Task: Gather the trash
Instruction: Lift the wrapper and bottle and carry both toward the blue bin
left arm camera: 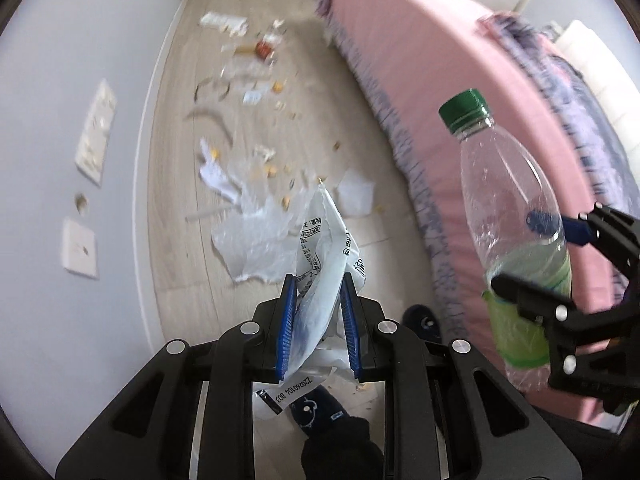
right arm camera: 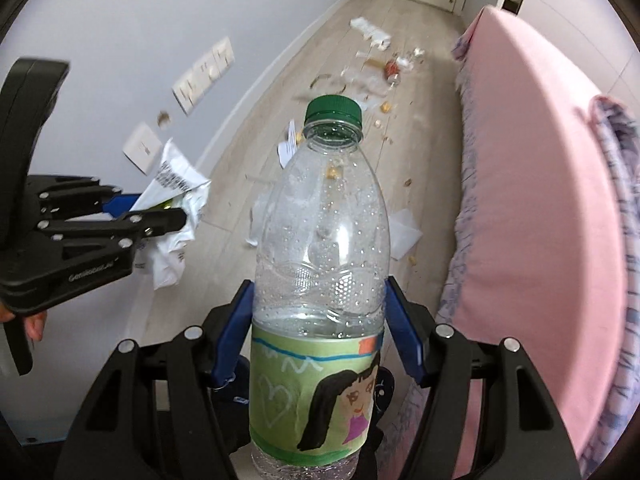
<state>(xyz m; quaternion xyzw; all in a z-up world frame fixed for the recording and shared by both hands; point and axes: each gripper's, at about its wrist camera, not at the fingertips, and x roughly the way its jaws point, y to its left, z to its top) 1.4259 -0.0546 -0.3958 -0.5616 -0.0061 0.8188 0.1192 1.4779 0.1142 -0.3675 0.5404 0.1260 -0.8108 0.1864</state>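
Trash is in both tools at this moment, carried above the pale wood-plank floor [left arm camera: 176, 240]. The left tool [left arm camera: 319, 320] is clamped tight on a crumpled white plastic wrapper with black print [left arm camera: 324, 256], its blue pads squeezing the film near its lower end while the rest sticks out ahead of the fingers. The right tool [right arm camera: 318, 328] grips a clear plastic bottle with a green screw cap and a green drawn-on paper label [right arm camera: 320, 240]; its 2 blue pads press the bottle's sides just above the label, and the bottle stands roughly upright in the grip with a little water inside.

By my reading, the pick-up step for these 2 items is done and the carry is in hand. Plenty is left: a crumpled white plastic bag [left arm camera: 256, 236], flat white paper scraps [left arm camera: 354, 196], small yellow crumbs and a small red-labelled container [left arm camera: 264, 49] lie scattered along the floor between the grey wall [left arm camera: 60, 80] and the pink mattress [left arm camera: 420, 60].

No bin or bag for the trash shows in either view, so the next move calls for finding one, bringing both tools over its mouth, and opening each only once its load hangs clear above the opening. The thin wrapper may cling to the pads.
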